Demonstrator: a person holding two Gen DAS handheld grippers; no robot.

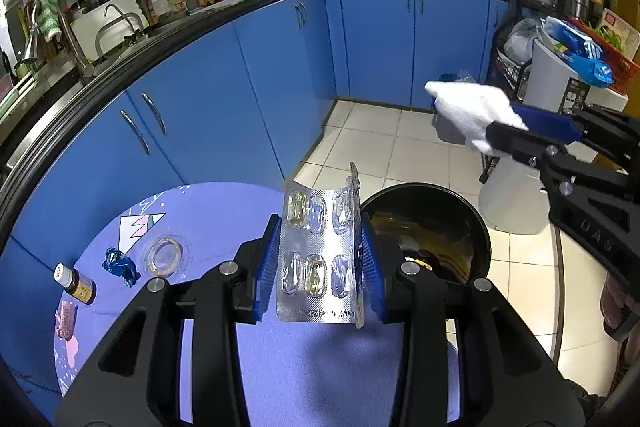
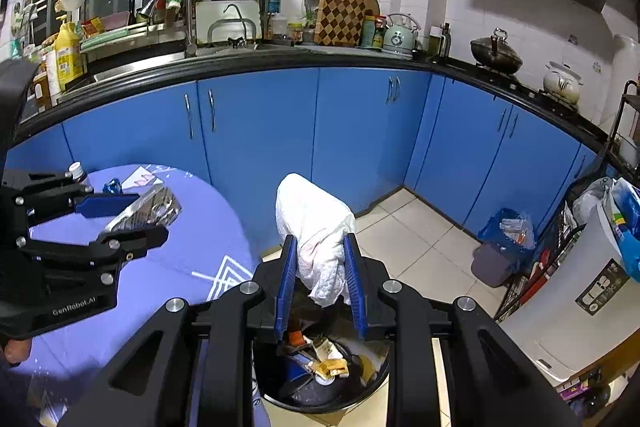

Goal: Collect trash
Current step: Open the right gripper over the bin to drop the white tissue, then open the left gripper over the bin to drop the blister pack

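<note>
**Over the bin, both hands loaded**

Beside the round purple table (image 1: 224, 211), a black trash bin (image 1: 480, 227) stands on the tiled floor, already holding wrappers and scraps. The left gripper (image 1: 320, 259) is clamped on a silver blister pack (image 1: 316, 255) of clear capsules, holding it upright at the table's right edge, just beside the bin's rim but not yet over its mouth. The right gripper (image 2: 322, 275) is clenched on a crumpled white paper towel (image 2: 316, 227), and from its own camera the bin's opening sits directly beneath the pads, with food packets visible inside.

By my reading, the job is somewhere in the middle. Two pieces are lifted and on the point of being dropped; neither has been let go. On the table's far left side more remains: a crumpled blue wrapper (image 1: 120, 265), a clear round lid (image 1: 164, 255), and a small pink scrap (image 1: 66, 319) near the edge. A small brown medicine bottle (image 1: 78, 285) with a white cap stands there too, though whether it counts as trash I cannot tell.
</note>
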